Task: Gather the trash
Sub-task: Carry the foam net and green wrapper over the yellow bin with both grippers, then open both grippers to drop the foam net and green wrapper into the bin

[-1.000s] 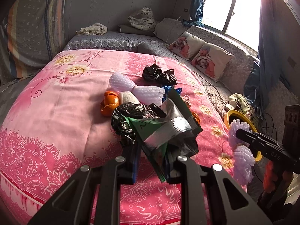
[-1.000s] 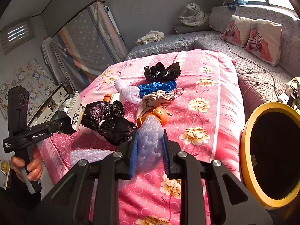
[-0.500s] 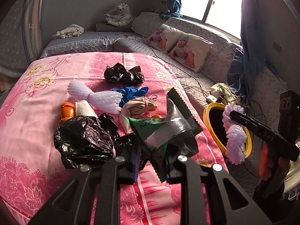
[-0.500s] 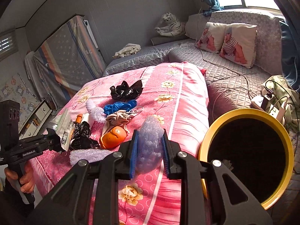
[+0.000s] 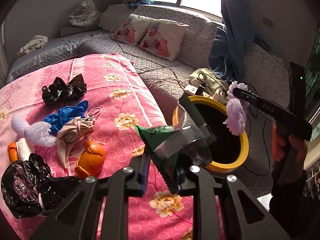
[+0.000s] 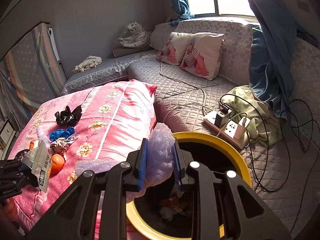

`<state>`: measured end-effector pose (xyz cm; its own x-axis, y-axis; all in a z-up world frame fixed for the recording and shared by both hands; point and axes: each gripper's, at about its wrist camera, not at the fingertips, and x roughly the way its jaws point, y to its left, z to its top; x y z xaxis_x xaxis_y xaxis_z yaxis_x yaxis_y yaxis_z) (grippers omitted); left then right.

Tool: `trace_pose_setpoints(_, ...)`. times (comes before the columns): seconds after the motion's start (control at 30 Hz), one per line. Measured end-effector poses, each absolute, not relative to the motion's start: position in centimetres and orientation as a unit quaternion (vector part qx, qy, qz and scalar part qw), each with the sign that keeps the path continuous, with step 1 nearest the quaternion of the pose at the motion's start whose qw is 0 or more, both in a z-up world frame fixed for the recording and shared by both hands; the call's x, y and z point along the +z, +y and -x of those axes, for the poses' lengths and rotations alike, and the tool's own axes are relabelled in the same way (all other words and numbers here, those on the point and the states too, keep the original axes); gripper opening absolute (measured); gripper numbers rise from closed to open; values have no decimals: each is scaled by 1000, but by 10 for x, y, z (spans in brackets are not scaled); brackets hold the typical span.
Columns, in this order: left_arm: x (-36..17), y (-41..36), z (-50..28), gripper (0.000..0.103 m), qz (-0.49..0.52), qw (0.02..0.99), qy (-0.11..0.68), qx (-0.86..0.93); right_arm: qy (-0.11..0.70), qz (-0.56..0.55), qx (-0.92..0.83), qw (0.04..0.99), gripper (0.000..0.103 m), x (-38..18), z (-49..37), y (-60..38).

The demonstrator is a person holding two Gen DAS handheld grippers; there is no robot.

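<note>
The left gripper [image 5: 163, 177] pinches a green snack wrapper [image 5: 170, 140] beside the yellow bin [image 5: 245, 146]. The right gripper [image 6: 160, 165] pinches purple foam netting [image 6: 161, 152] over the bin's rim.

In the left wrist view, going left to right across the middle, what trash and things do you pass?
White foam net → blue glove → orange peel → snack wrapper in the left tool → yellow bin

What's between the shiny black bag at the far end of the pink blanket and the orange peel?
In the left wrist view: a blue glove, then a beige knotted cloth.
</note>
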<state>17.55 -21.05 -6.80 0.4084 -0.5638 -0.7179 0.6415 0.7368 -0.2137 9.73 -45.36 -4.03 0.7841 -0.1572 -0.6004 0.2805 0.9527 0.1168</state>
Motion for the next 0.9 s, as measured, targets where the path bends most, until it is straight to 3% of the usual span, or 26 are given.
trace_pose_setpoints(0.5, -96, -326, -172, 19, -95, 775, 448, -435, 316, -75, -263, 909, 22, -56, -90, -531)
trace_pose_setpoints(0.9, -118, -371, -180, 19, -95, 748, 490, -438, 339, -31, -310, 888, 22, -69, -113, -541)
